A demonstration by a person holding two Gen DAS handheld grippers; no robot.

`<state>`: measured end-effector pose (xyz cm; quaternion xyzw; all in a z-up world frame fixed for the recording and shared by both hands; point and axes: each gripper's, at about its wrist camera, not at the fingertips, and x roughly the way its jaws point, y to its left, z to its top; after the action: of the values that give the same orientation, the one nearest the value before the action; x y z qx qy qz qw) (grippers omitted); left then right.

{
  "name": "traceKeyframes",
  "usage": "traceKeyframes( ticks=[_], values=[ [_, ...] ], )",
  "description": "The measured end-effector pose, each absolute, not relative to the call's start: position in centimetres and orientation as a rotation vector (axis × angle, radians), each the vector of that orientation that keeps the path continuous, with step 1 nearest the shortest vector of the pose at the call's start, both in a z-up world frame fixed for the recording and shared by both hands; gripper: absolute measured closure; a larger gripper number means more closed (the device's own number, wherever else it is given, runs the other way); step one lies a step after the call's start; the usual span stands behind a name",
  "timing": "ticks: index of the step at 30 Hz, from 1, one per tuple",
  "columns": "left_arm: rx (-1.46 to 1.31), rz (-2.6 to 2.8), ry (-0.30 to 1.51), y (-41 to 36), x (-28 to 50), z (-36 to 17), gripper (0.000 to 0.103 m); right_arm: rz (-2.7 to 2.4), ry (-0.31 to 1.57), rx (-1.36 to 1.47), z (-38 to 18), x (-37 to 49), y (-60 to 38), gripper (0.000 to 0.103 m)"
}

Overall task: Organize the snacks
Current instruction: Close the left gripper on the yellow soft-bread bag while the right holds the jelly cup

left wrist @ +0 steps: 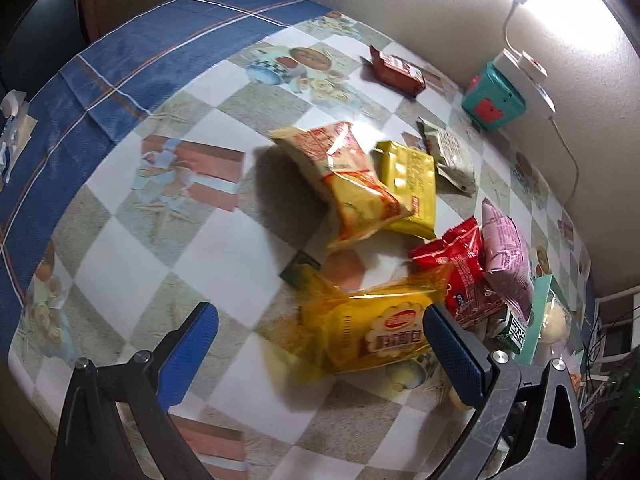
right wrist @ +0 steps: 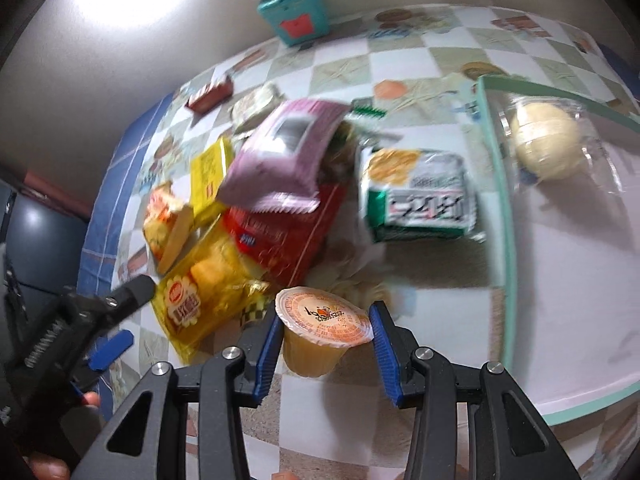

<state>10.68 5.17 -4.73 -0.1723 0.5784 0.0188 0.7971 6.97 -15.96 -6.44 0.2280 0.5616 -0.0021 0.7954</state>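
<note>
My right gripper (right wrist: 325, 340) is shut on an orange jelly cup (right wrist: 320, 330), held between its blue pads just left of the mint-rimmed tray (right wrist: 505, 216). The tray holds a wrapped pale bun (right wrist: 546, 146). A pile of snacks lies on the table: a yellow bread bag (left wrist: 372, 332) (right wrist: 208, 292), a red packet (left wrist: 464, 272), a pink packet (right wrist: 280, 152), a green-white packet (right wrist: 420, 196), an orange-yellow bag (left wrist: 344, 176) and a yellow packet (left wrist: 412, 184). My left gripper (left wrist: 320, 344) is open and empty, hovering over the yellow bread bag; it also shows in the right wrist view (right wrist: 128, 312).
A small red bar (left wrist: 396, 70) and a grey-green sachet (left wrist: 448, 156) lie further back. A teal box (left wrist: 492, 100) with a white lamp stands against the wall. A blue cloth (left wrist: 120, 64) covers the table's left side. The checkered tablecloth (left wrist: 140, 240) shows at left.
</note>
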Motion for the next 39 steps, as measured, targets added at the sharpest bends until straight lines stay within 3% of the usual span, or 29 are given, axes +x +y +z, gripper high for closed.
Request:
traceKeyframes(
  ticks=[17, 23, 39],
  values=[
    [-0.324, 0.020, 1.273, 0.4, 12.1, -5.8, 0.001, -0.004, 1.131, 0.550, -3.5, 6.4, -19.6, 0.057],
    [-0.276, 0.069, 1.262, -0.3, 12.3, -6.0, 0.012, 0.002, 1.119, 0.561, -3.2, 6.3, -19.8, 0.057],
    [-0.208, 0.105, 1.232, -1.3, 12.6, -6.6, 0.013, -0.001, 1.111, 0.592, -2.9, 6.1, -20.4, 0.057]
  ],
)
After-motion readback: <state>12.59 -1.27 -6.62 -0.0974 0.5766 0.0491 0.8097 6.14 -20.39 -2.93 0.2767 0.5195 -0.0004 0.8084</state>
